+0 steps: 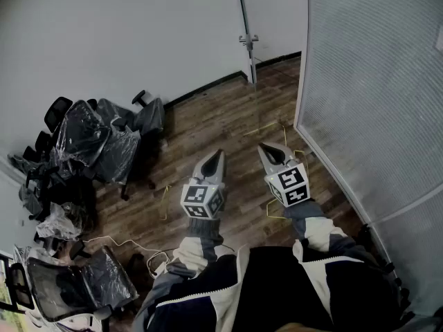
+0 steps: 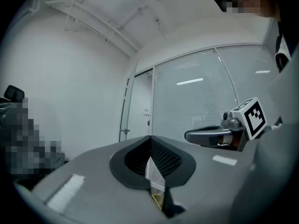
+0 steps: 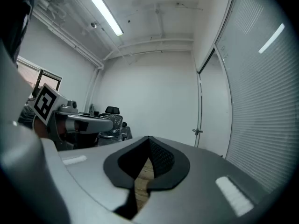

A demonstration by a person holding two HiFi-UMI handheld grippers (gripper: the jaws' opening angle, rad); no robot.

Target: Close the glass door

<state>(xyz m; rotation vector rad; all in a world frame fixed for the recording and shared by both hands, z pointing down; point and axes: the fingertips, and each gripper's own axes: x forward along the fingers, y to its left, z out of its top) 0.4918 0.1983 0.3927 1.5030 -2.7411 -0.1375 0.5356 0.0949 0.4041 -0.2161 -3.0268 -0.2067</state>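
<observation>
Sleeves: two jacket sleeves reach forward from the bottom of the head view, each hand holding a tool.
Left gripper (image 1: 218, 155): jaws pressed together with nothing between them, pointing forward.
Right gripper (image 1: 264, 149): also closed and empty, beside the left one but not touching it.
Wood floor (image 1: 208, 116): brown boards run ahead of both tools.
Chairs (image 1: 104, 144): office chairs wrapped in plastic stand on the left, well apart from the tools.
Frosted glass wall (image 1: 374, 81): runs forward close along the right arm.
Glass door (image 1: 247, 47): ahead at the far end of the floor. A thin upright metal strip with a small fitting (image 1: 248, 40) stands where the white wall (image 1: 124, 26) ends. I take this strip for the door's edge, standing vertical.
Key relation: the door lies straight ahead, between the lines of the two tools. The right one seems slightly nearer.
</observation>
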